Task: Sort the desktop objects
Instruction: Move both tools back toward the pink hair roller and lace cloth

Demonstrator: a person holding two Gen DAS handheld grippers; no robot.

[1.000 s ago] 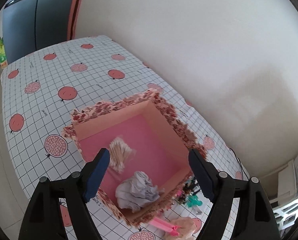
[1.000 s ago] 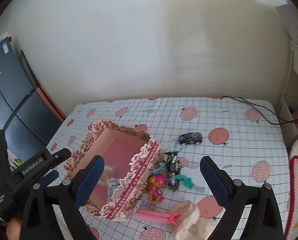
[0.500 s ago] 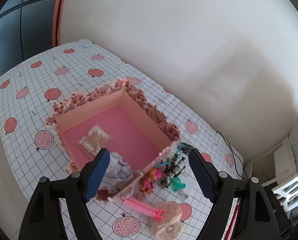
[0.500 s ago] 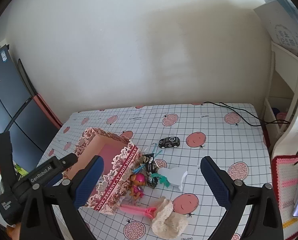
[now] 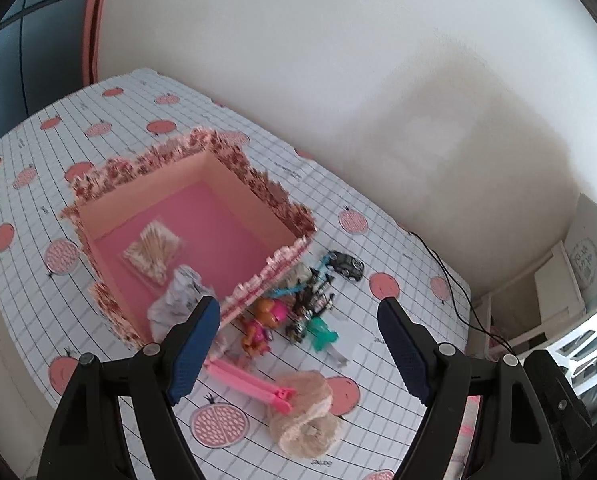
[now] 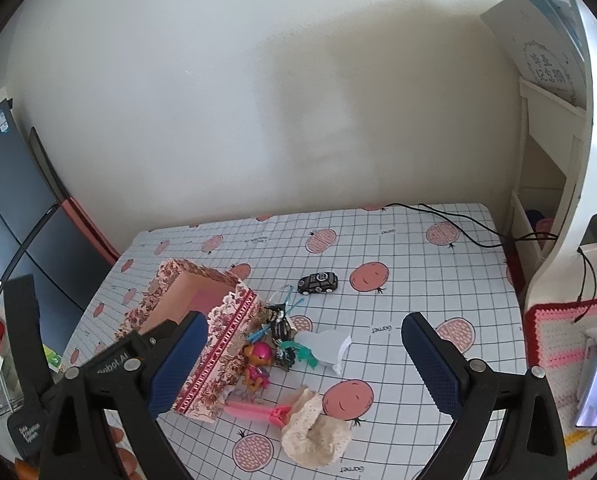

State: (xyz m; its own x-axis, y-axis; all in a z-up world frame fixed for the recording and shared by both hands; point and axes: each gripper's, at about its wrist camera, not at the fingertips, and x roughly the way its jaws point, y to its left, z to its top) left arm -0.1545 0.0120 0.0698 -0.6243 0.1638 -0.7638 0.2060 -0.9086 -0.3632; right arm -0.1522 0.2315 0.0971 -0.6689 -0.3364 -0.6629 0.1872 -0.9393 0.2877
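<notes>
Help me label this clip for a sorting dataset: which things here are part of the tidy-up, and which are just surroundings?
Part of the job:
- floral box, holding cotton swabs and crumpled paper
- toy car
- pup figure
- pink clip
- beige lace cloth
- teal toy

Just surroundings:
- black cable
- white shelf
- checked tablecloth

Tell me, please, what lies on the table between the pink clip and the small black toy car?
In the right wrist view, between the pink clip and the black toy car lie a pink-helmeted toy figure, a teal piece and tangled dark trinkets.
</notes>
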